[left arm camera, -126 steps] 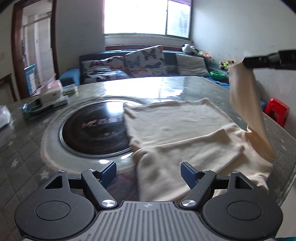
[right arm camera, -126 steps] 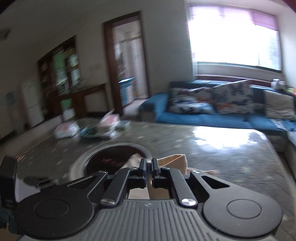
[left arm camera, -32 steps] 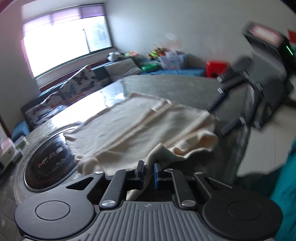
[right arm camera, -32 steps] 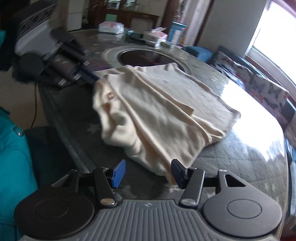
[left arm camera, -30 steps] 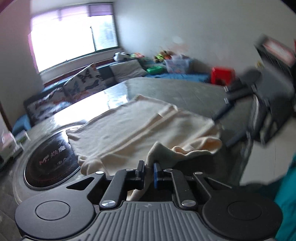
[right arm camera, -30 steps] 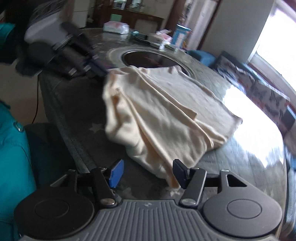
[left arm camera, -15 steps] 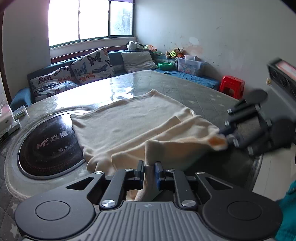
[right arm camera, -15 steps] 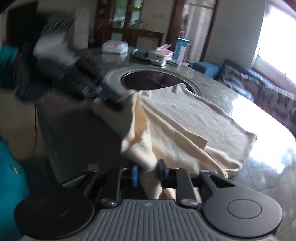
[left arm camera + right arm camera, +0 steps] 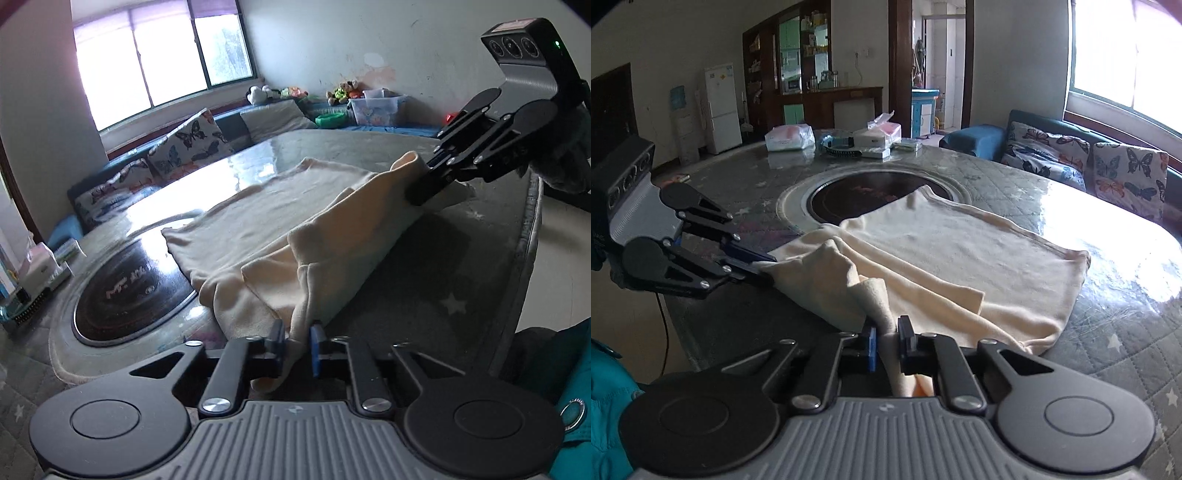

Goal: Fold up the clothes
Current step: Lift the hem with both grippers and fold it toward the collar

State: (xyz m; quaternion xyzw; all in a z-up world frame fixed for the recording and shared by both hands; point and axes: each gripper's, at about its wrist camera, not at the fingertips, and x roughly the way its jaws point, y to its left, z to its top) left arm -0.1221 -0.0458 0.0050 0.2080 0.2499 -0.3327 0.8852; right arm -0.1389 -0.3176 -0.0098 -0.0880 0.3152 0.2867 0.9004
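A: Location of the shirt (image 9: 295,206)?

B: Lying mostly flat on the tabletop (image 9: 1126,306), far hem overlapping the dark round inset (image 9: 136,284), near edge being lifted off the surface at two spots.

A: Left gripper (image 9: 297,341) status?

B: Pinching a bunched bit of the near edge, cloth sandwiched between the blue pads, fingers (image 9: 276,334) nearly closed on it. Also showing in the right view at the left side (image 9: 764,271), clamping the same edge.

A: Right gripper (image 9: 886,341)?

B: Same deal, clenched on a wad of fabric. Visible from the left view too (image 9: 421,192), gripping the other raised corner.

A: Handling?

B: Looking soft, light, knit-like, draping and sagging between the two grips, wrinkling near the pinches. Not slippery by the look of it, but floppy, so probably collapsing if only one side goes up. Nothing fragile.

A: Best places for holding?

B: Probably right where held now, both ends of the near edge, well apart, keeping the span taut. Likely next: carrying that edge over toward the far hem. Risking an uneven fold, given the bunching at each pinch.
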